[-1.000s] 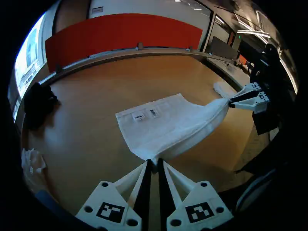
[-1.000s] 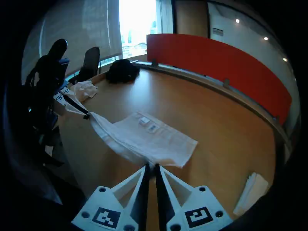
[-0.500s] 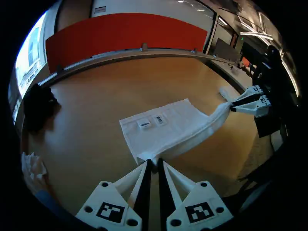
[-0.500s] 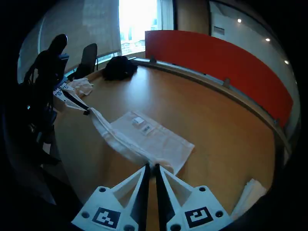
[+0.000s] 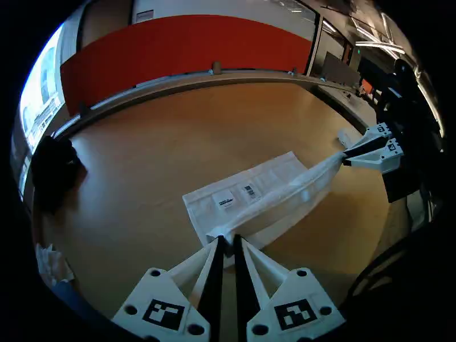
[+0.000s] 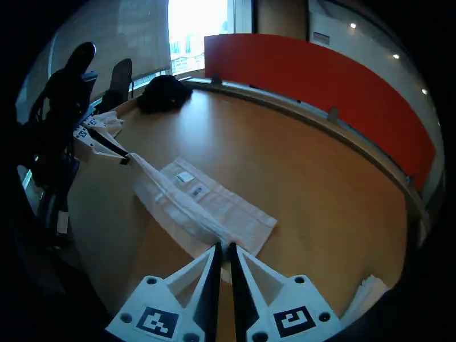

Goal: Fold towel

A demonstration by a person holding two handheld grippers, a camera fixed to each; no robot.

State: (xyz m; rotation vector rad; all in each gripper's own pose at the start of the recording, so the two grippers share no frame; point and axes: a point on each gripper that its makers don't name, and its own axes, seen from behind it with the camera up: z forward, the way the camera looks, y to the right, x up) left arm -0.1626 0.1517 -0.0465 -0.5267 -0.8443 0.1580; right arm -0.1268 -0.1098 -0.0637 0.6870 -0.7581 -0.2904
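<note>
A white towel [image 5: 256, 191] with two small labels lies on a brown wooden table [image 5: 159, 131]; its near edge is lifted and stretched taut between both grippers. My left gripper [image 5: 227, 240] is shut on one near corner. The right gripper [image 5: 343, 158], seen here at the right, pinches the other corner. In the right gripper view the towel [image 6: 216, 202] runs from my right gripper [image 6: 223, 247], shut on its corner, to the left gripper [image 6: 126, 159] at the left, held by a dark-clothed person. The far half rests flat on the table.
A red partition [image 5: 182, 45] runs along the table's far edge. A black bag [image 6: 161, 94] and crumpled white cloth [image 6: 105, 121] sit near the window end, beside dark chairs [image 6: 121, 80]. More folded white cloth [image 6: 367, 290] lies at the right gripper view's lower right.
Both grippers have carried the held edge forward and up over the flat half, so the lifted part now stands higher and tauter and less of the towel lies flat.
</note>
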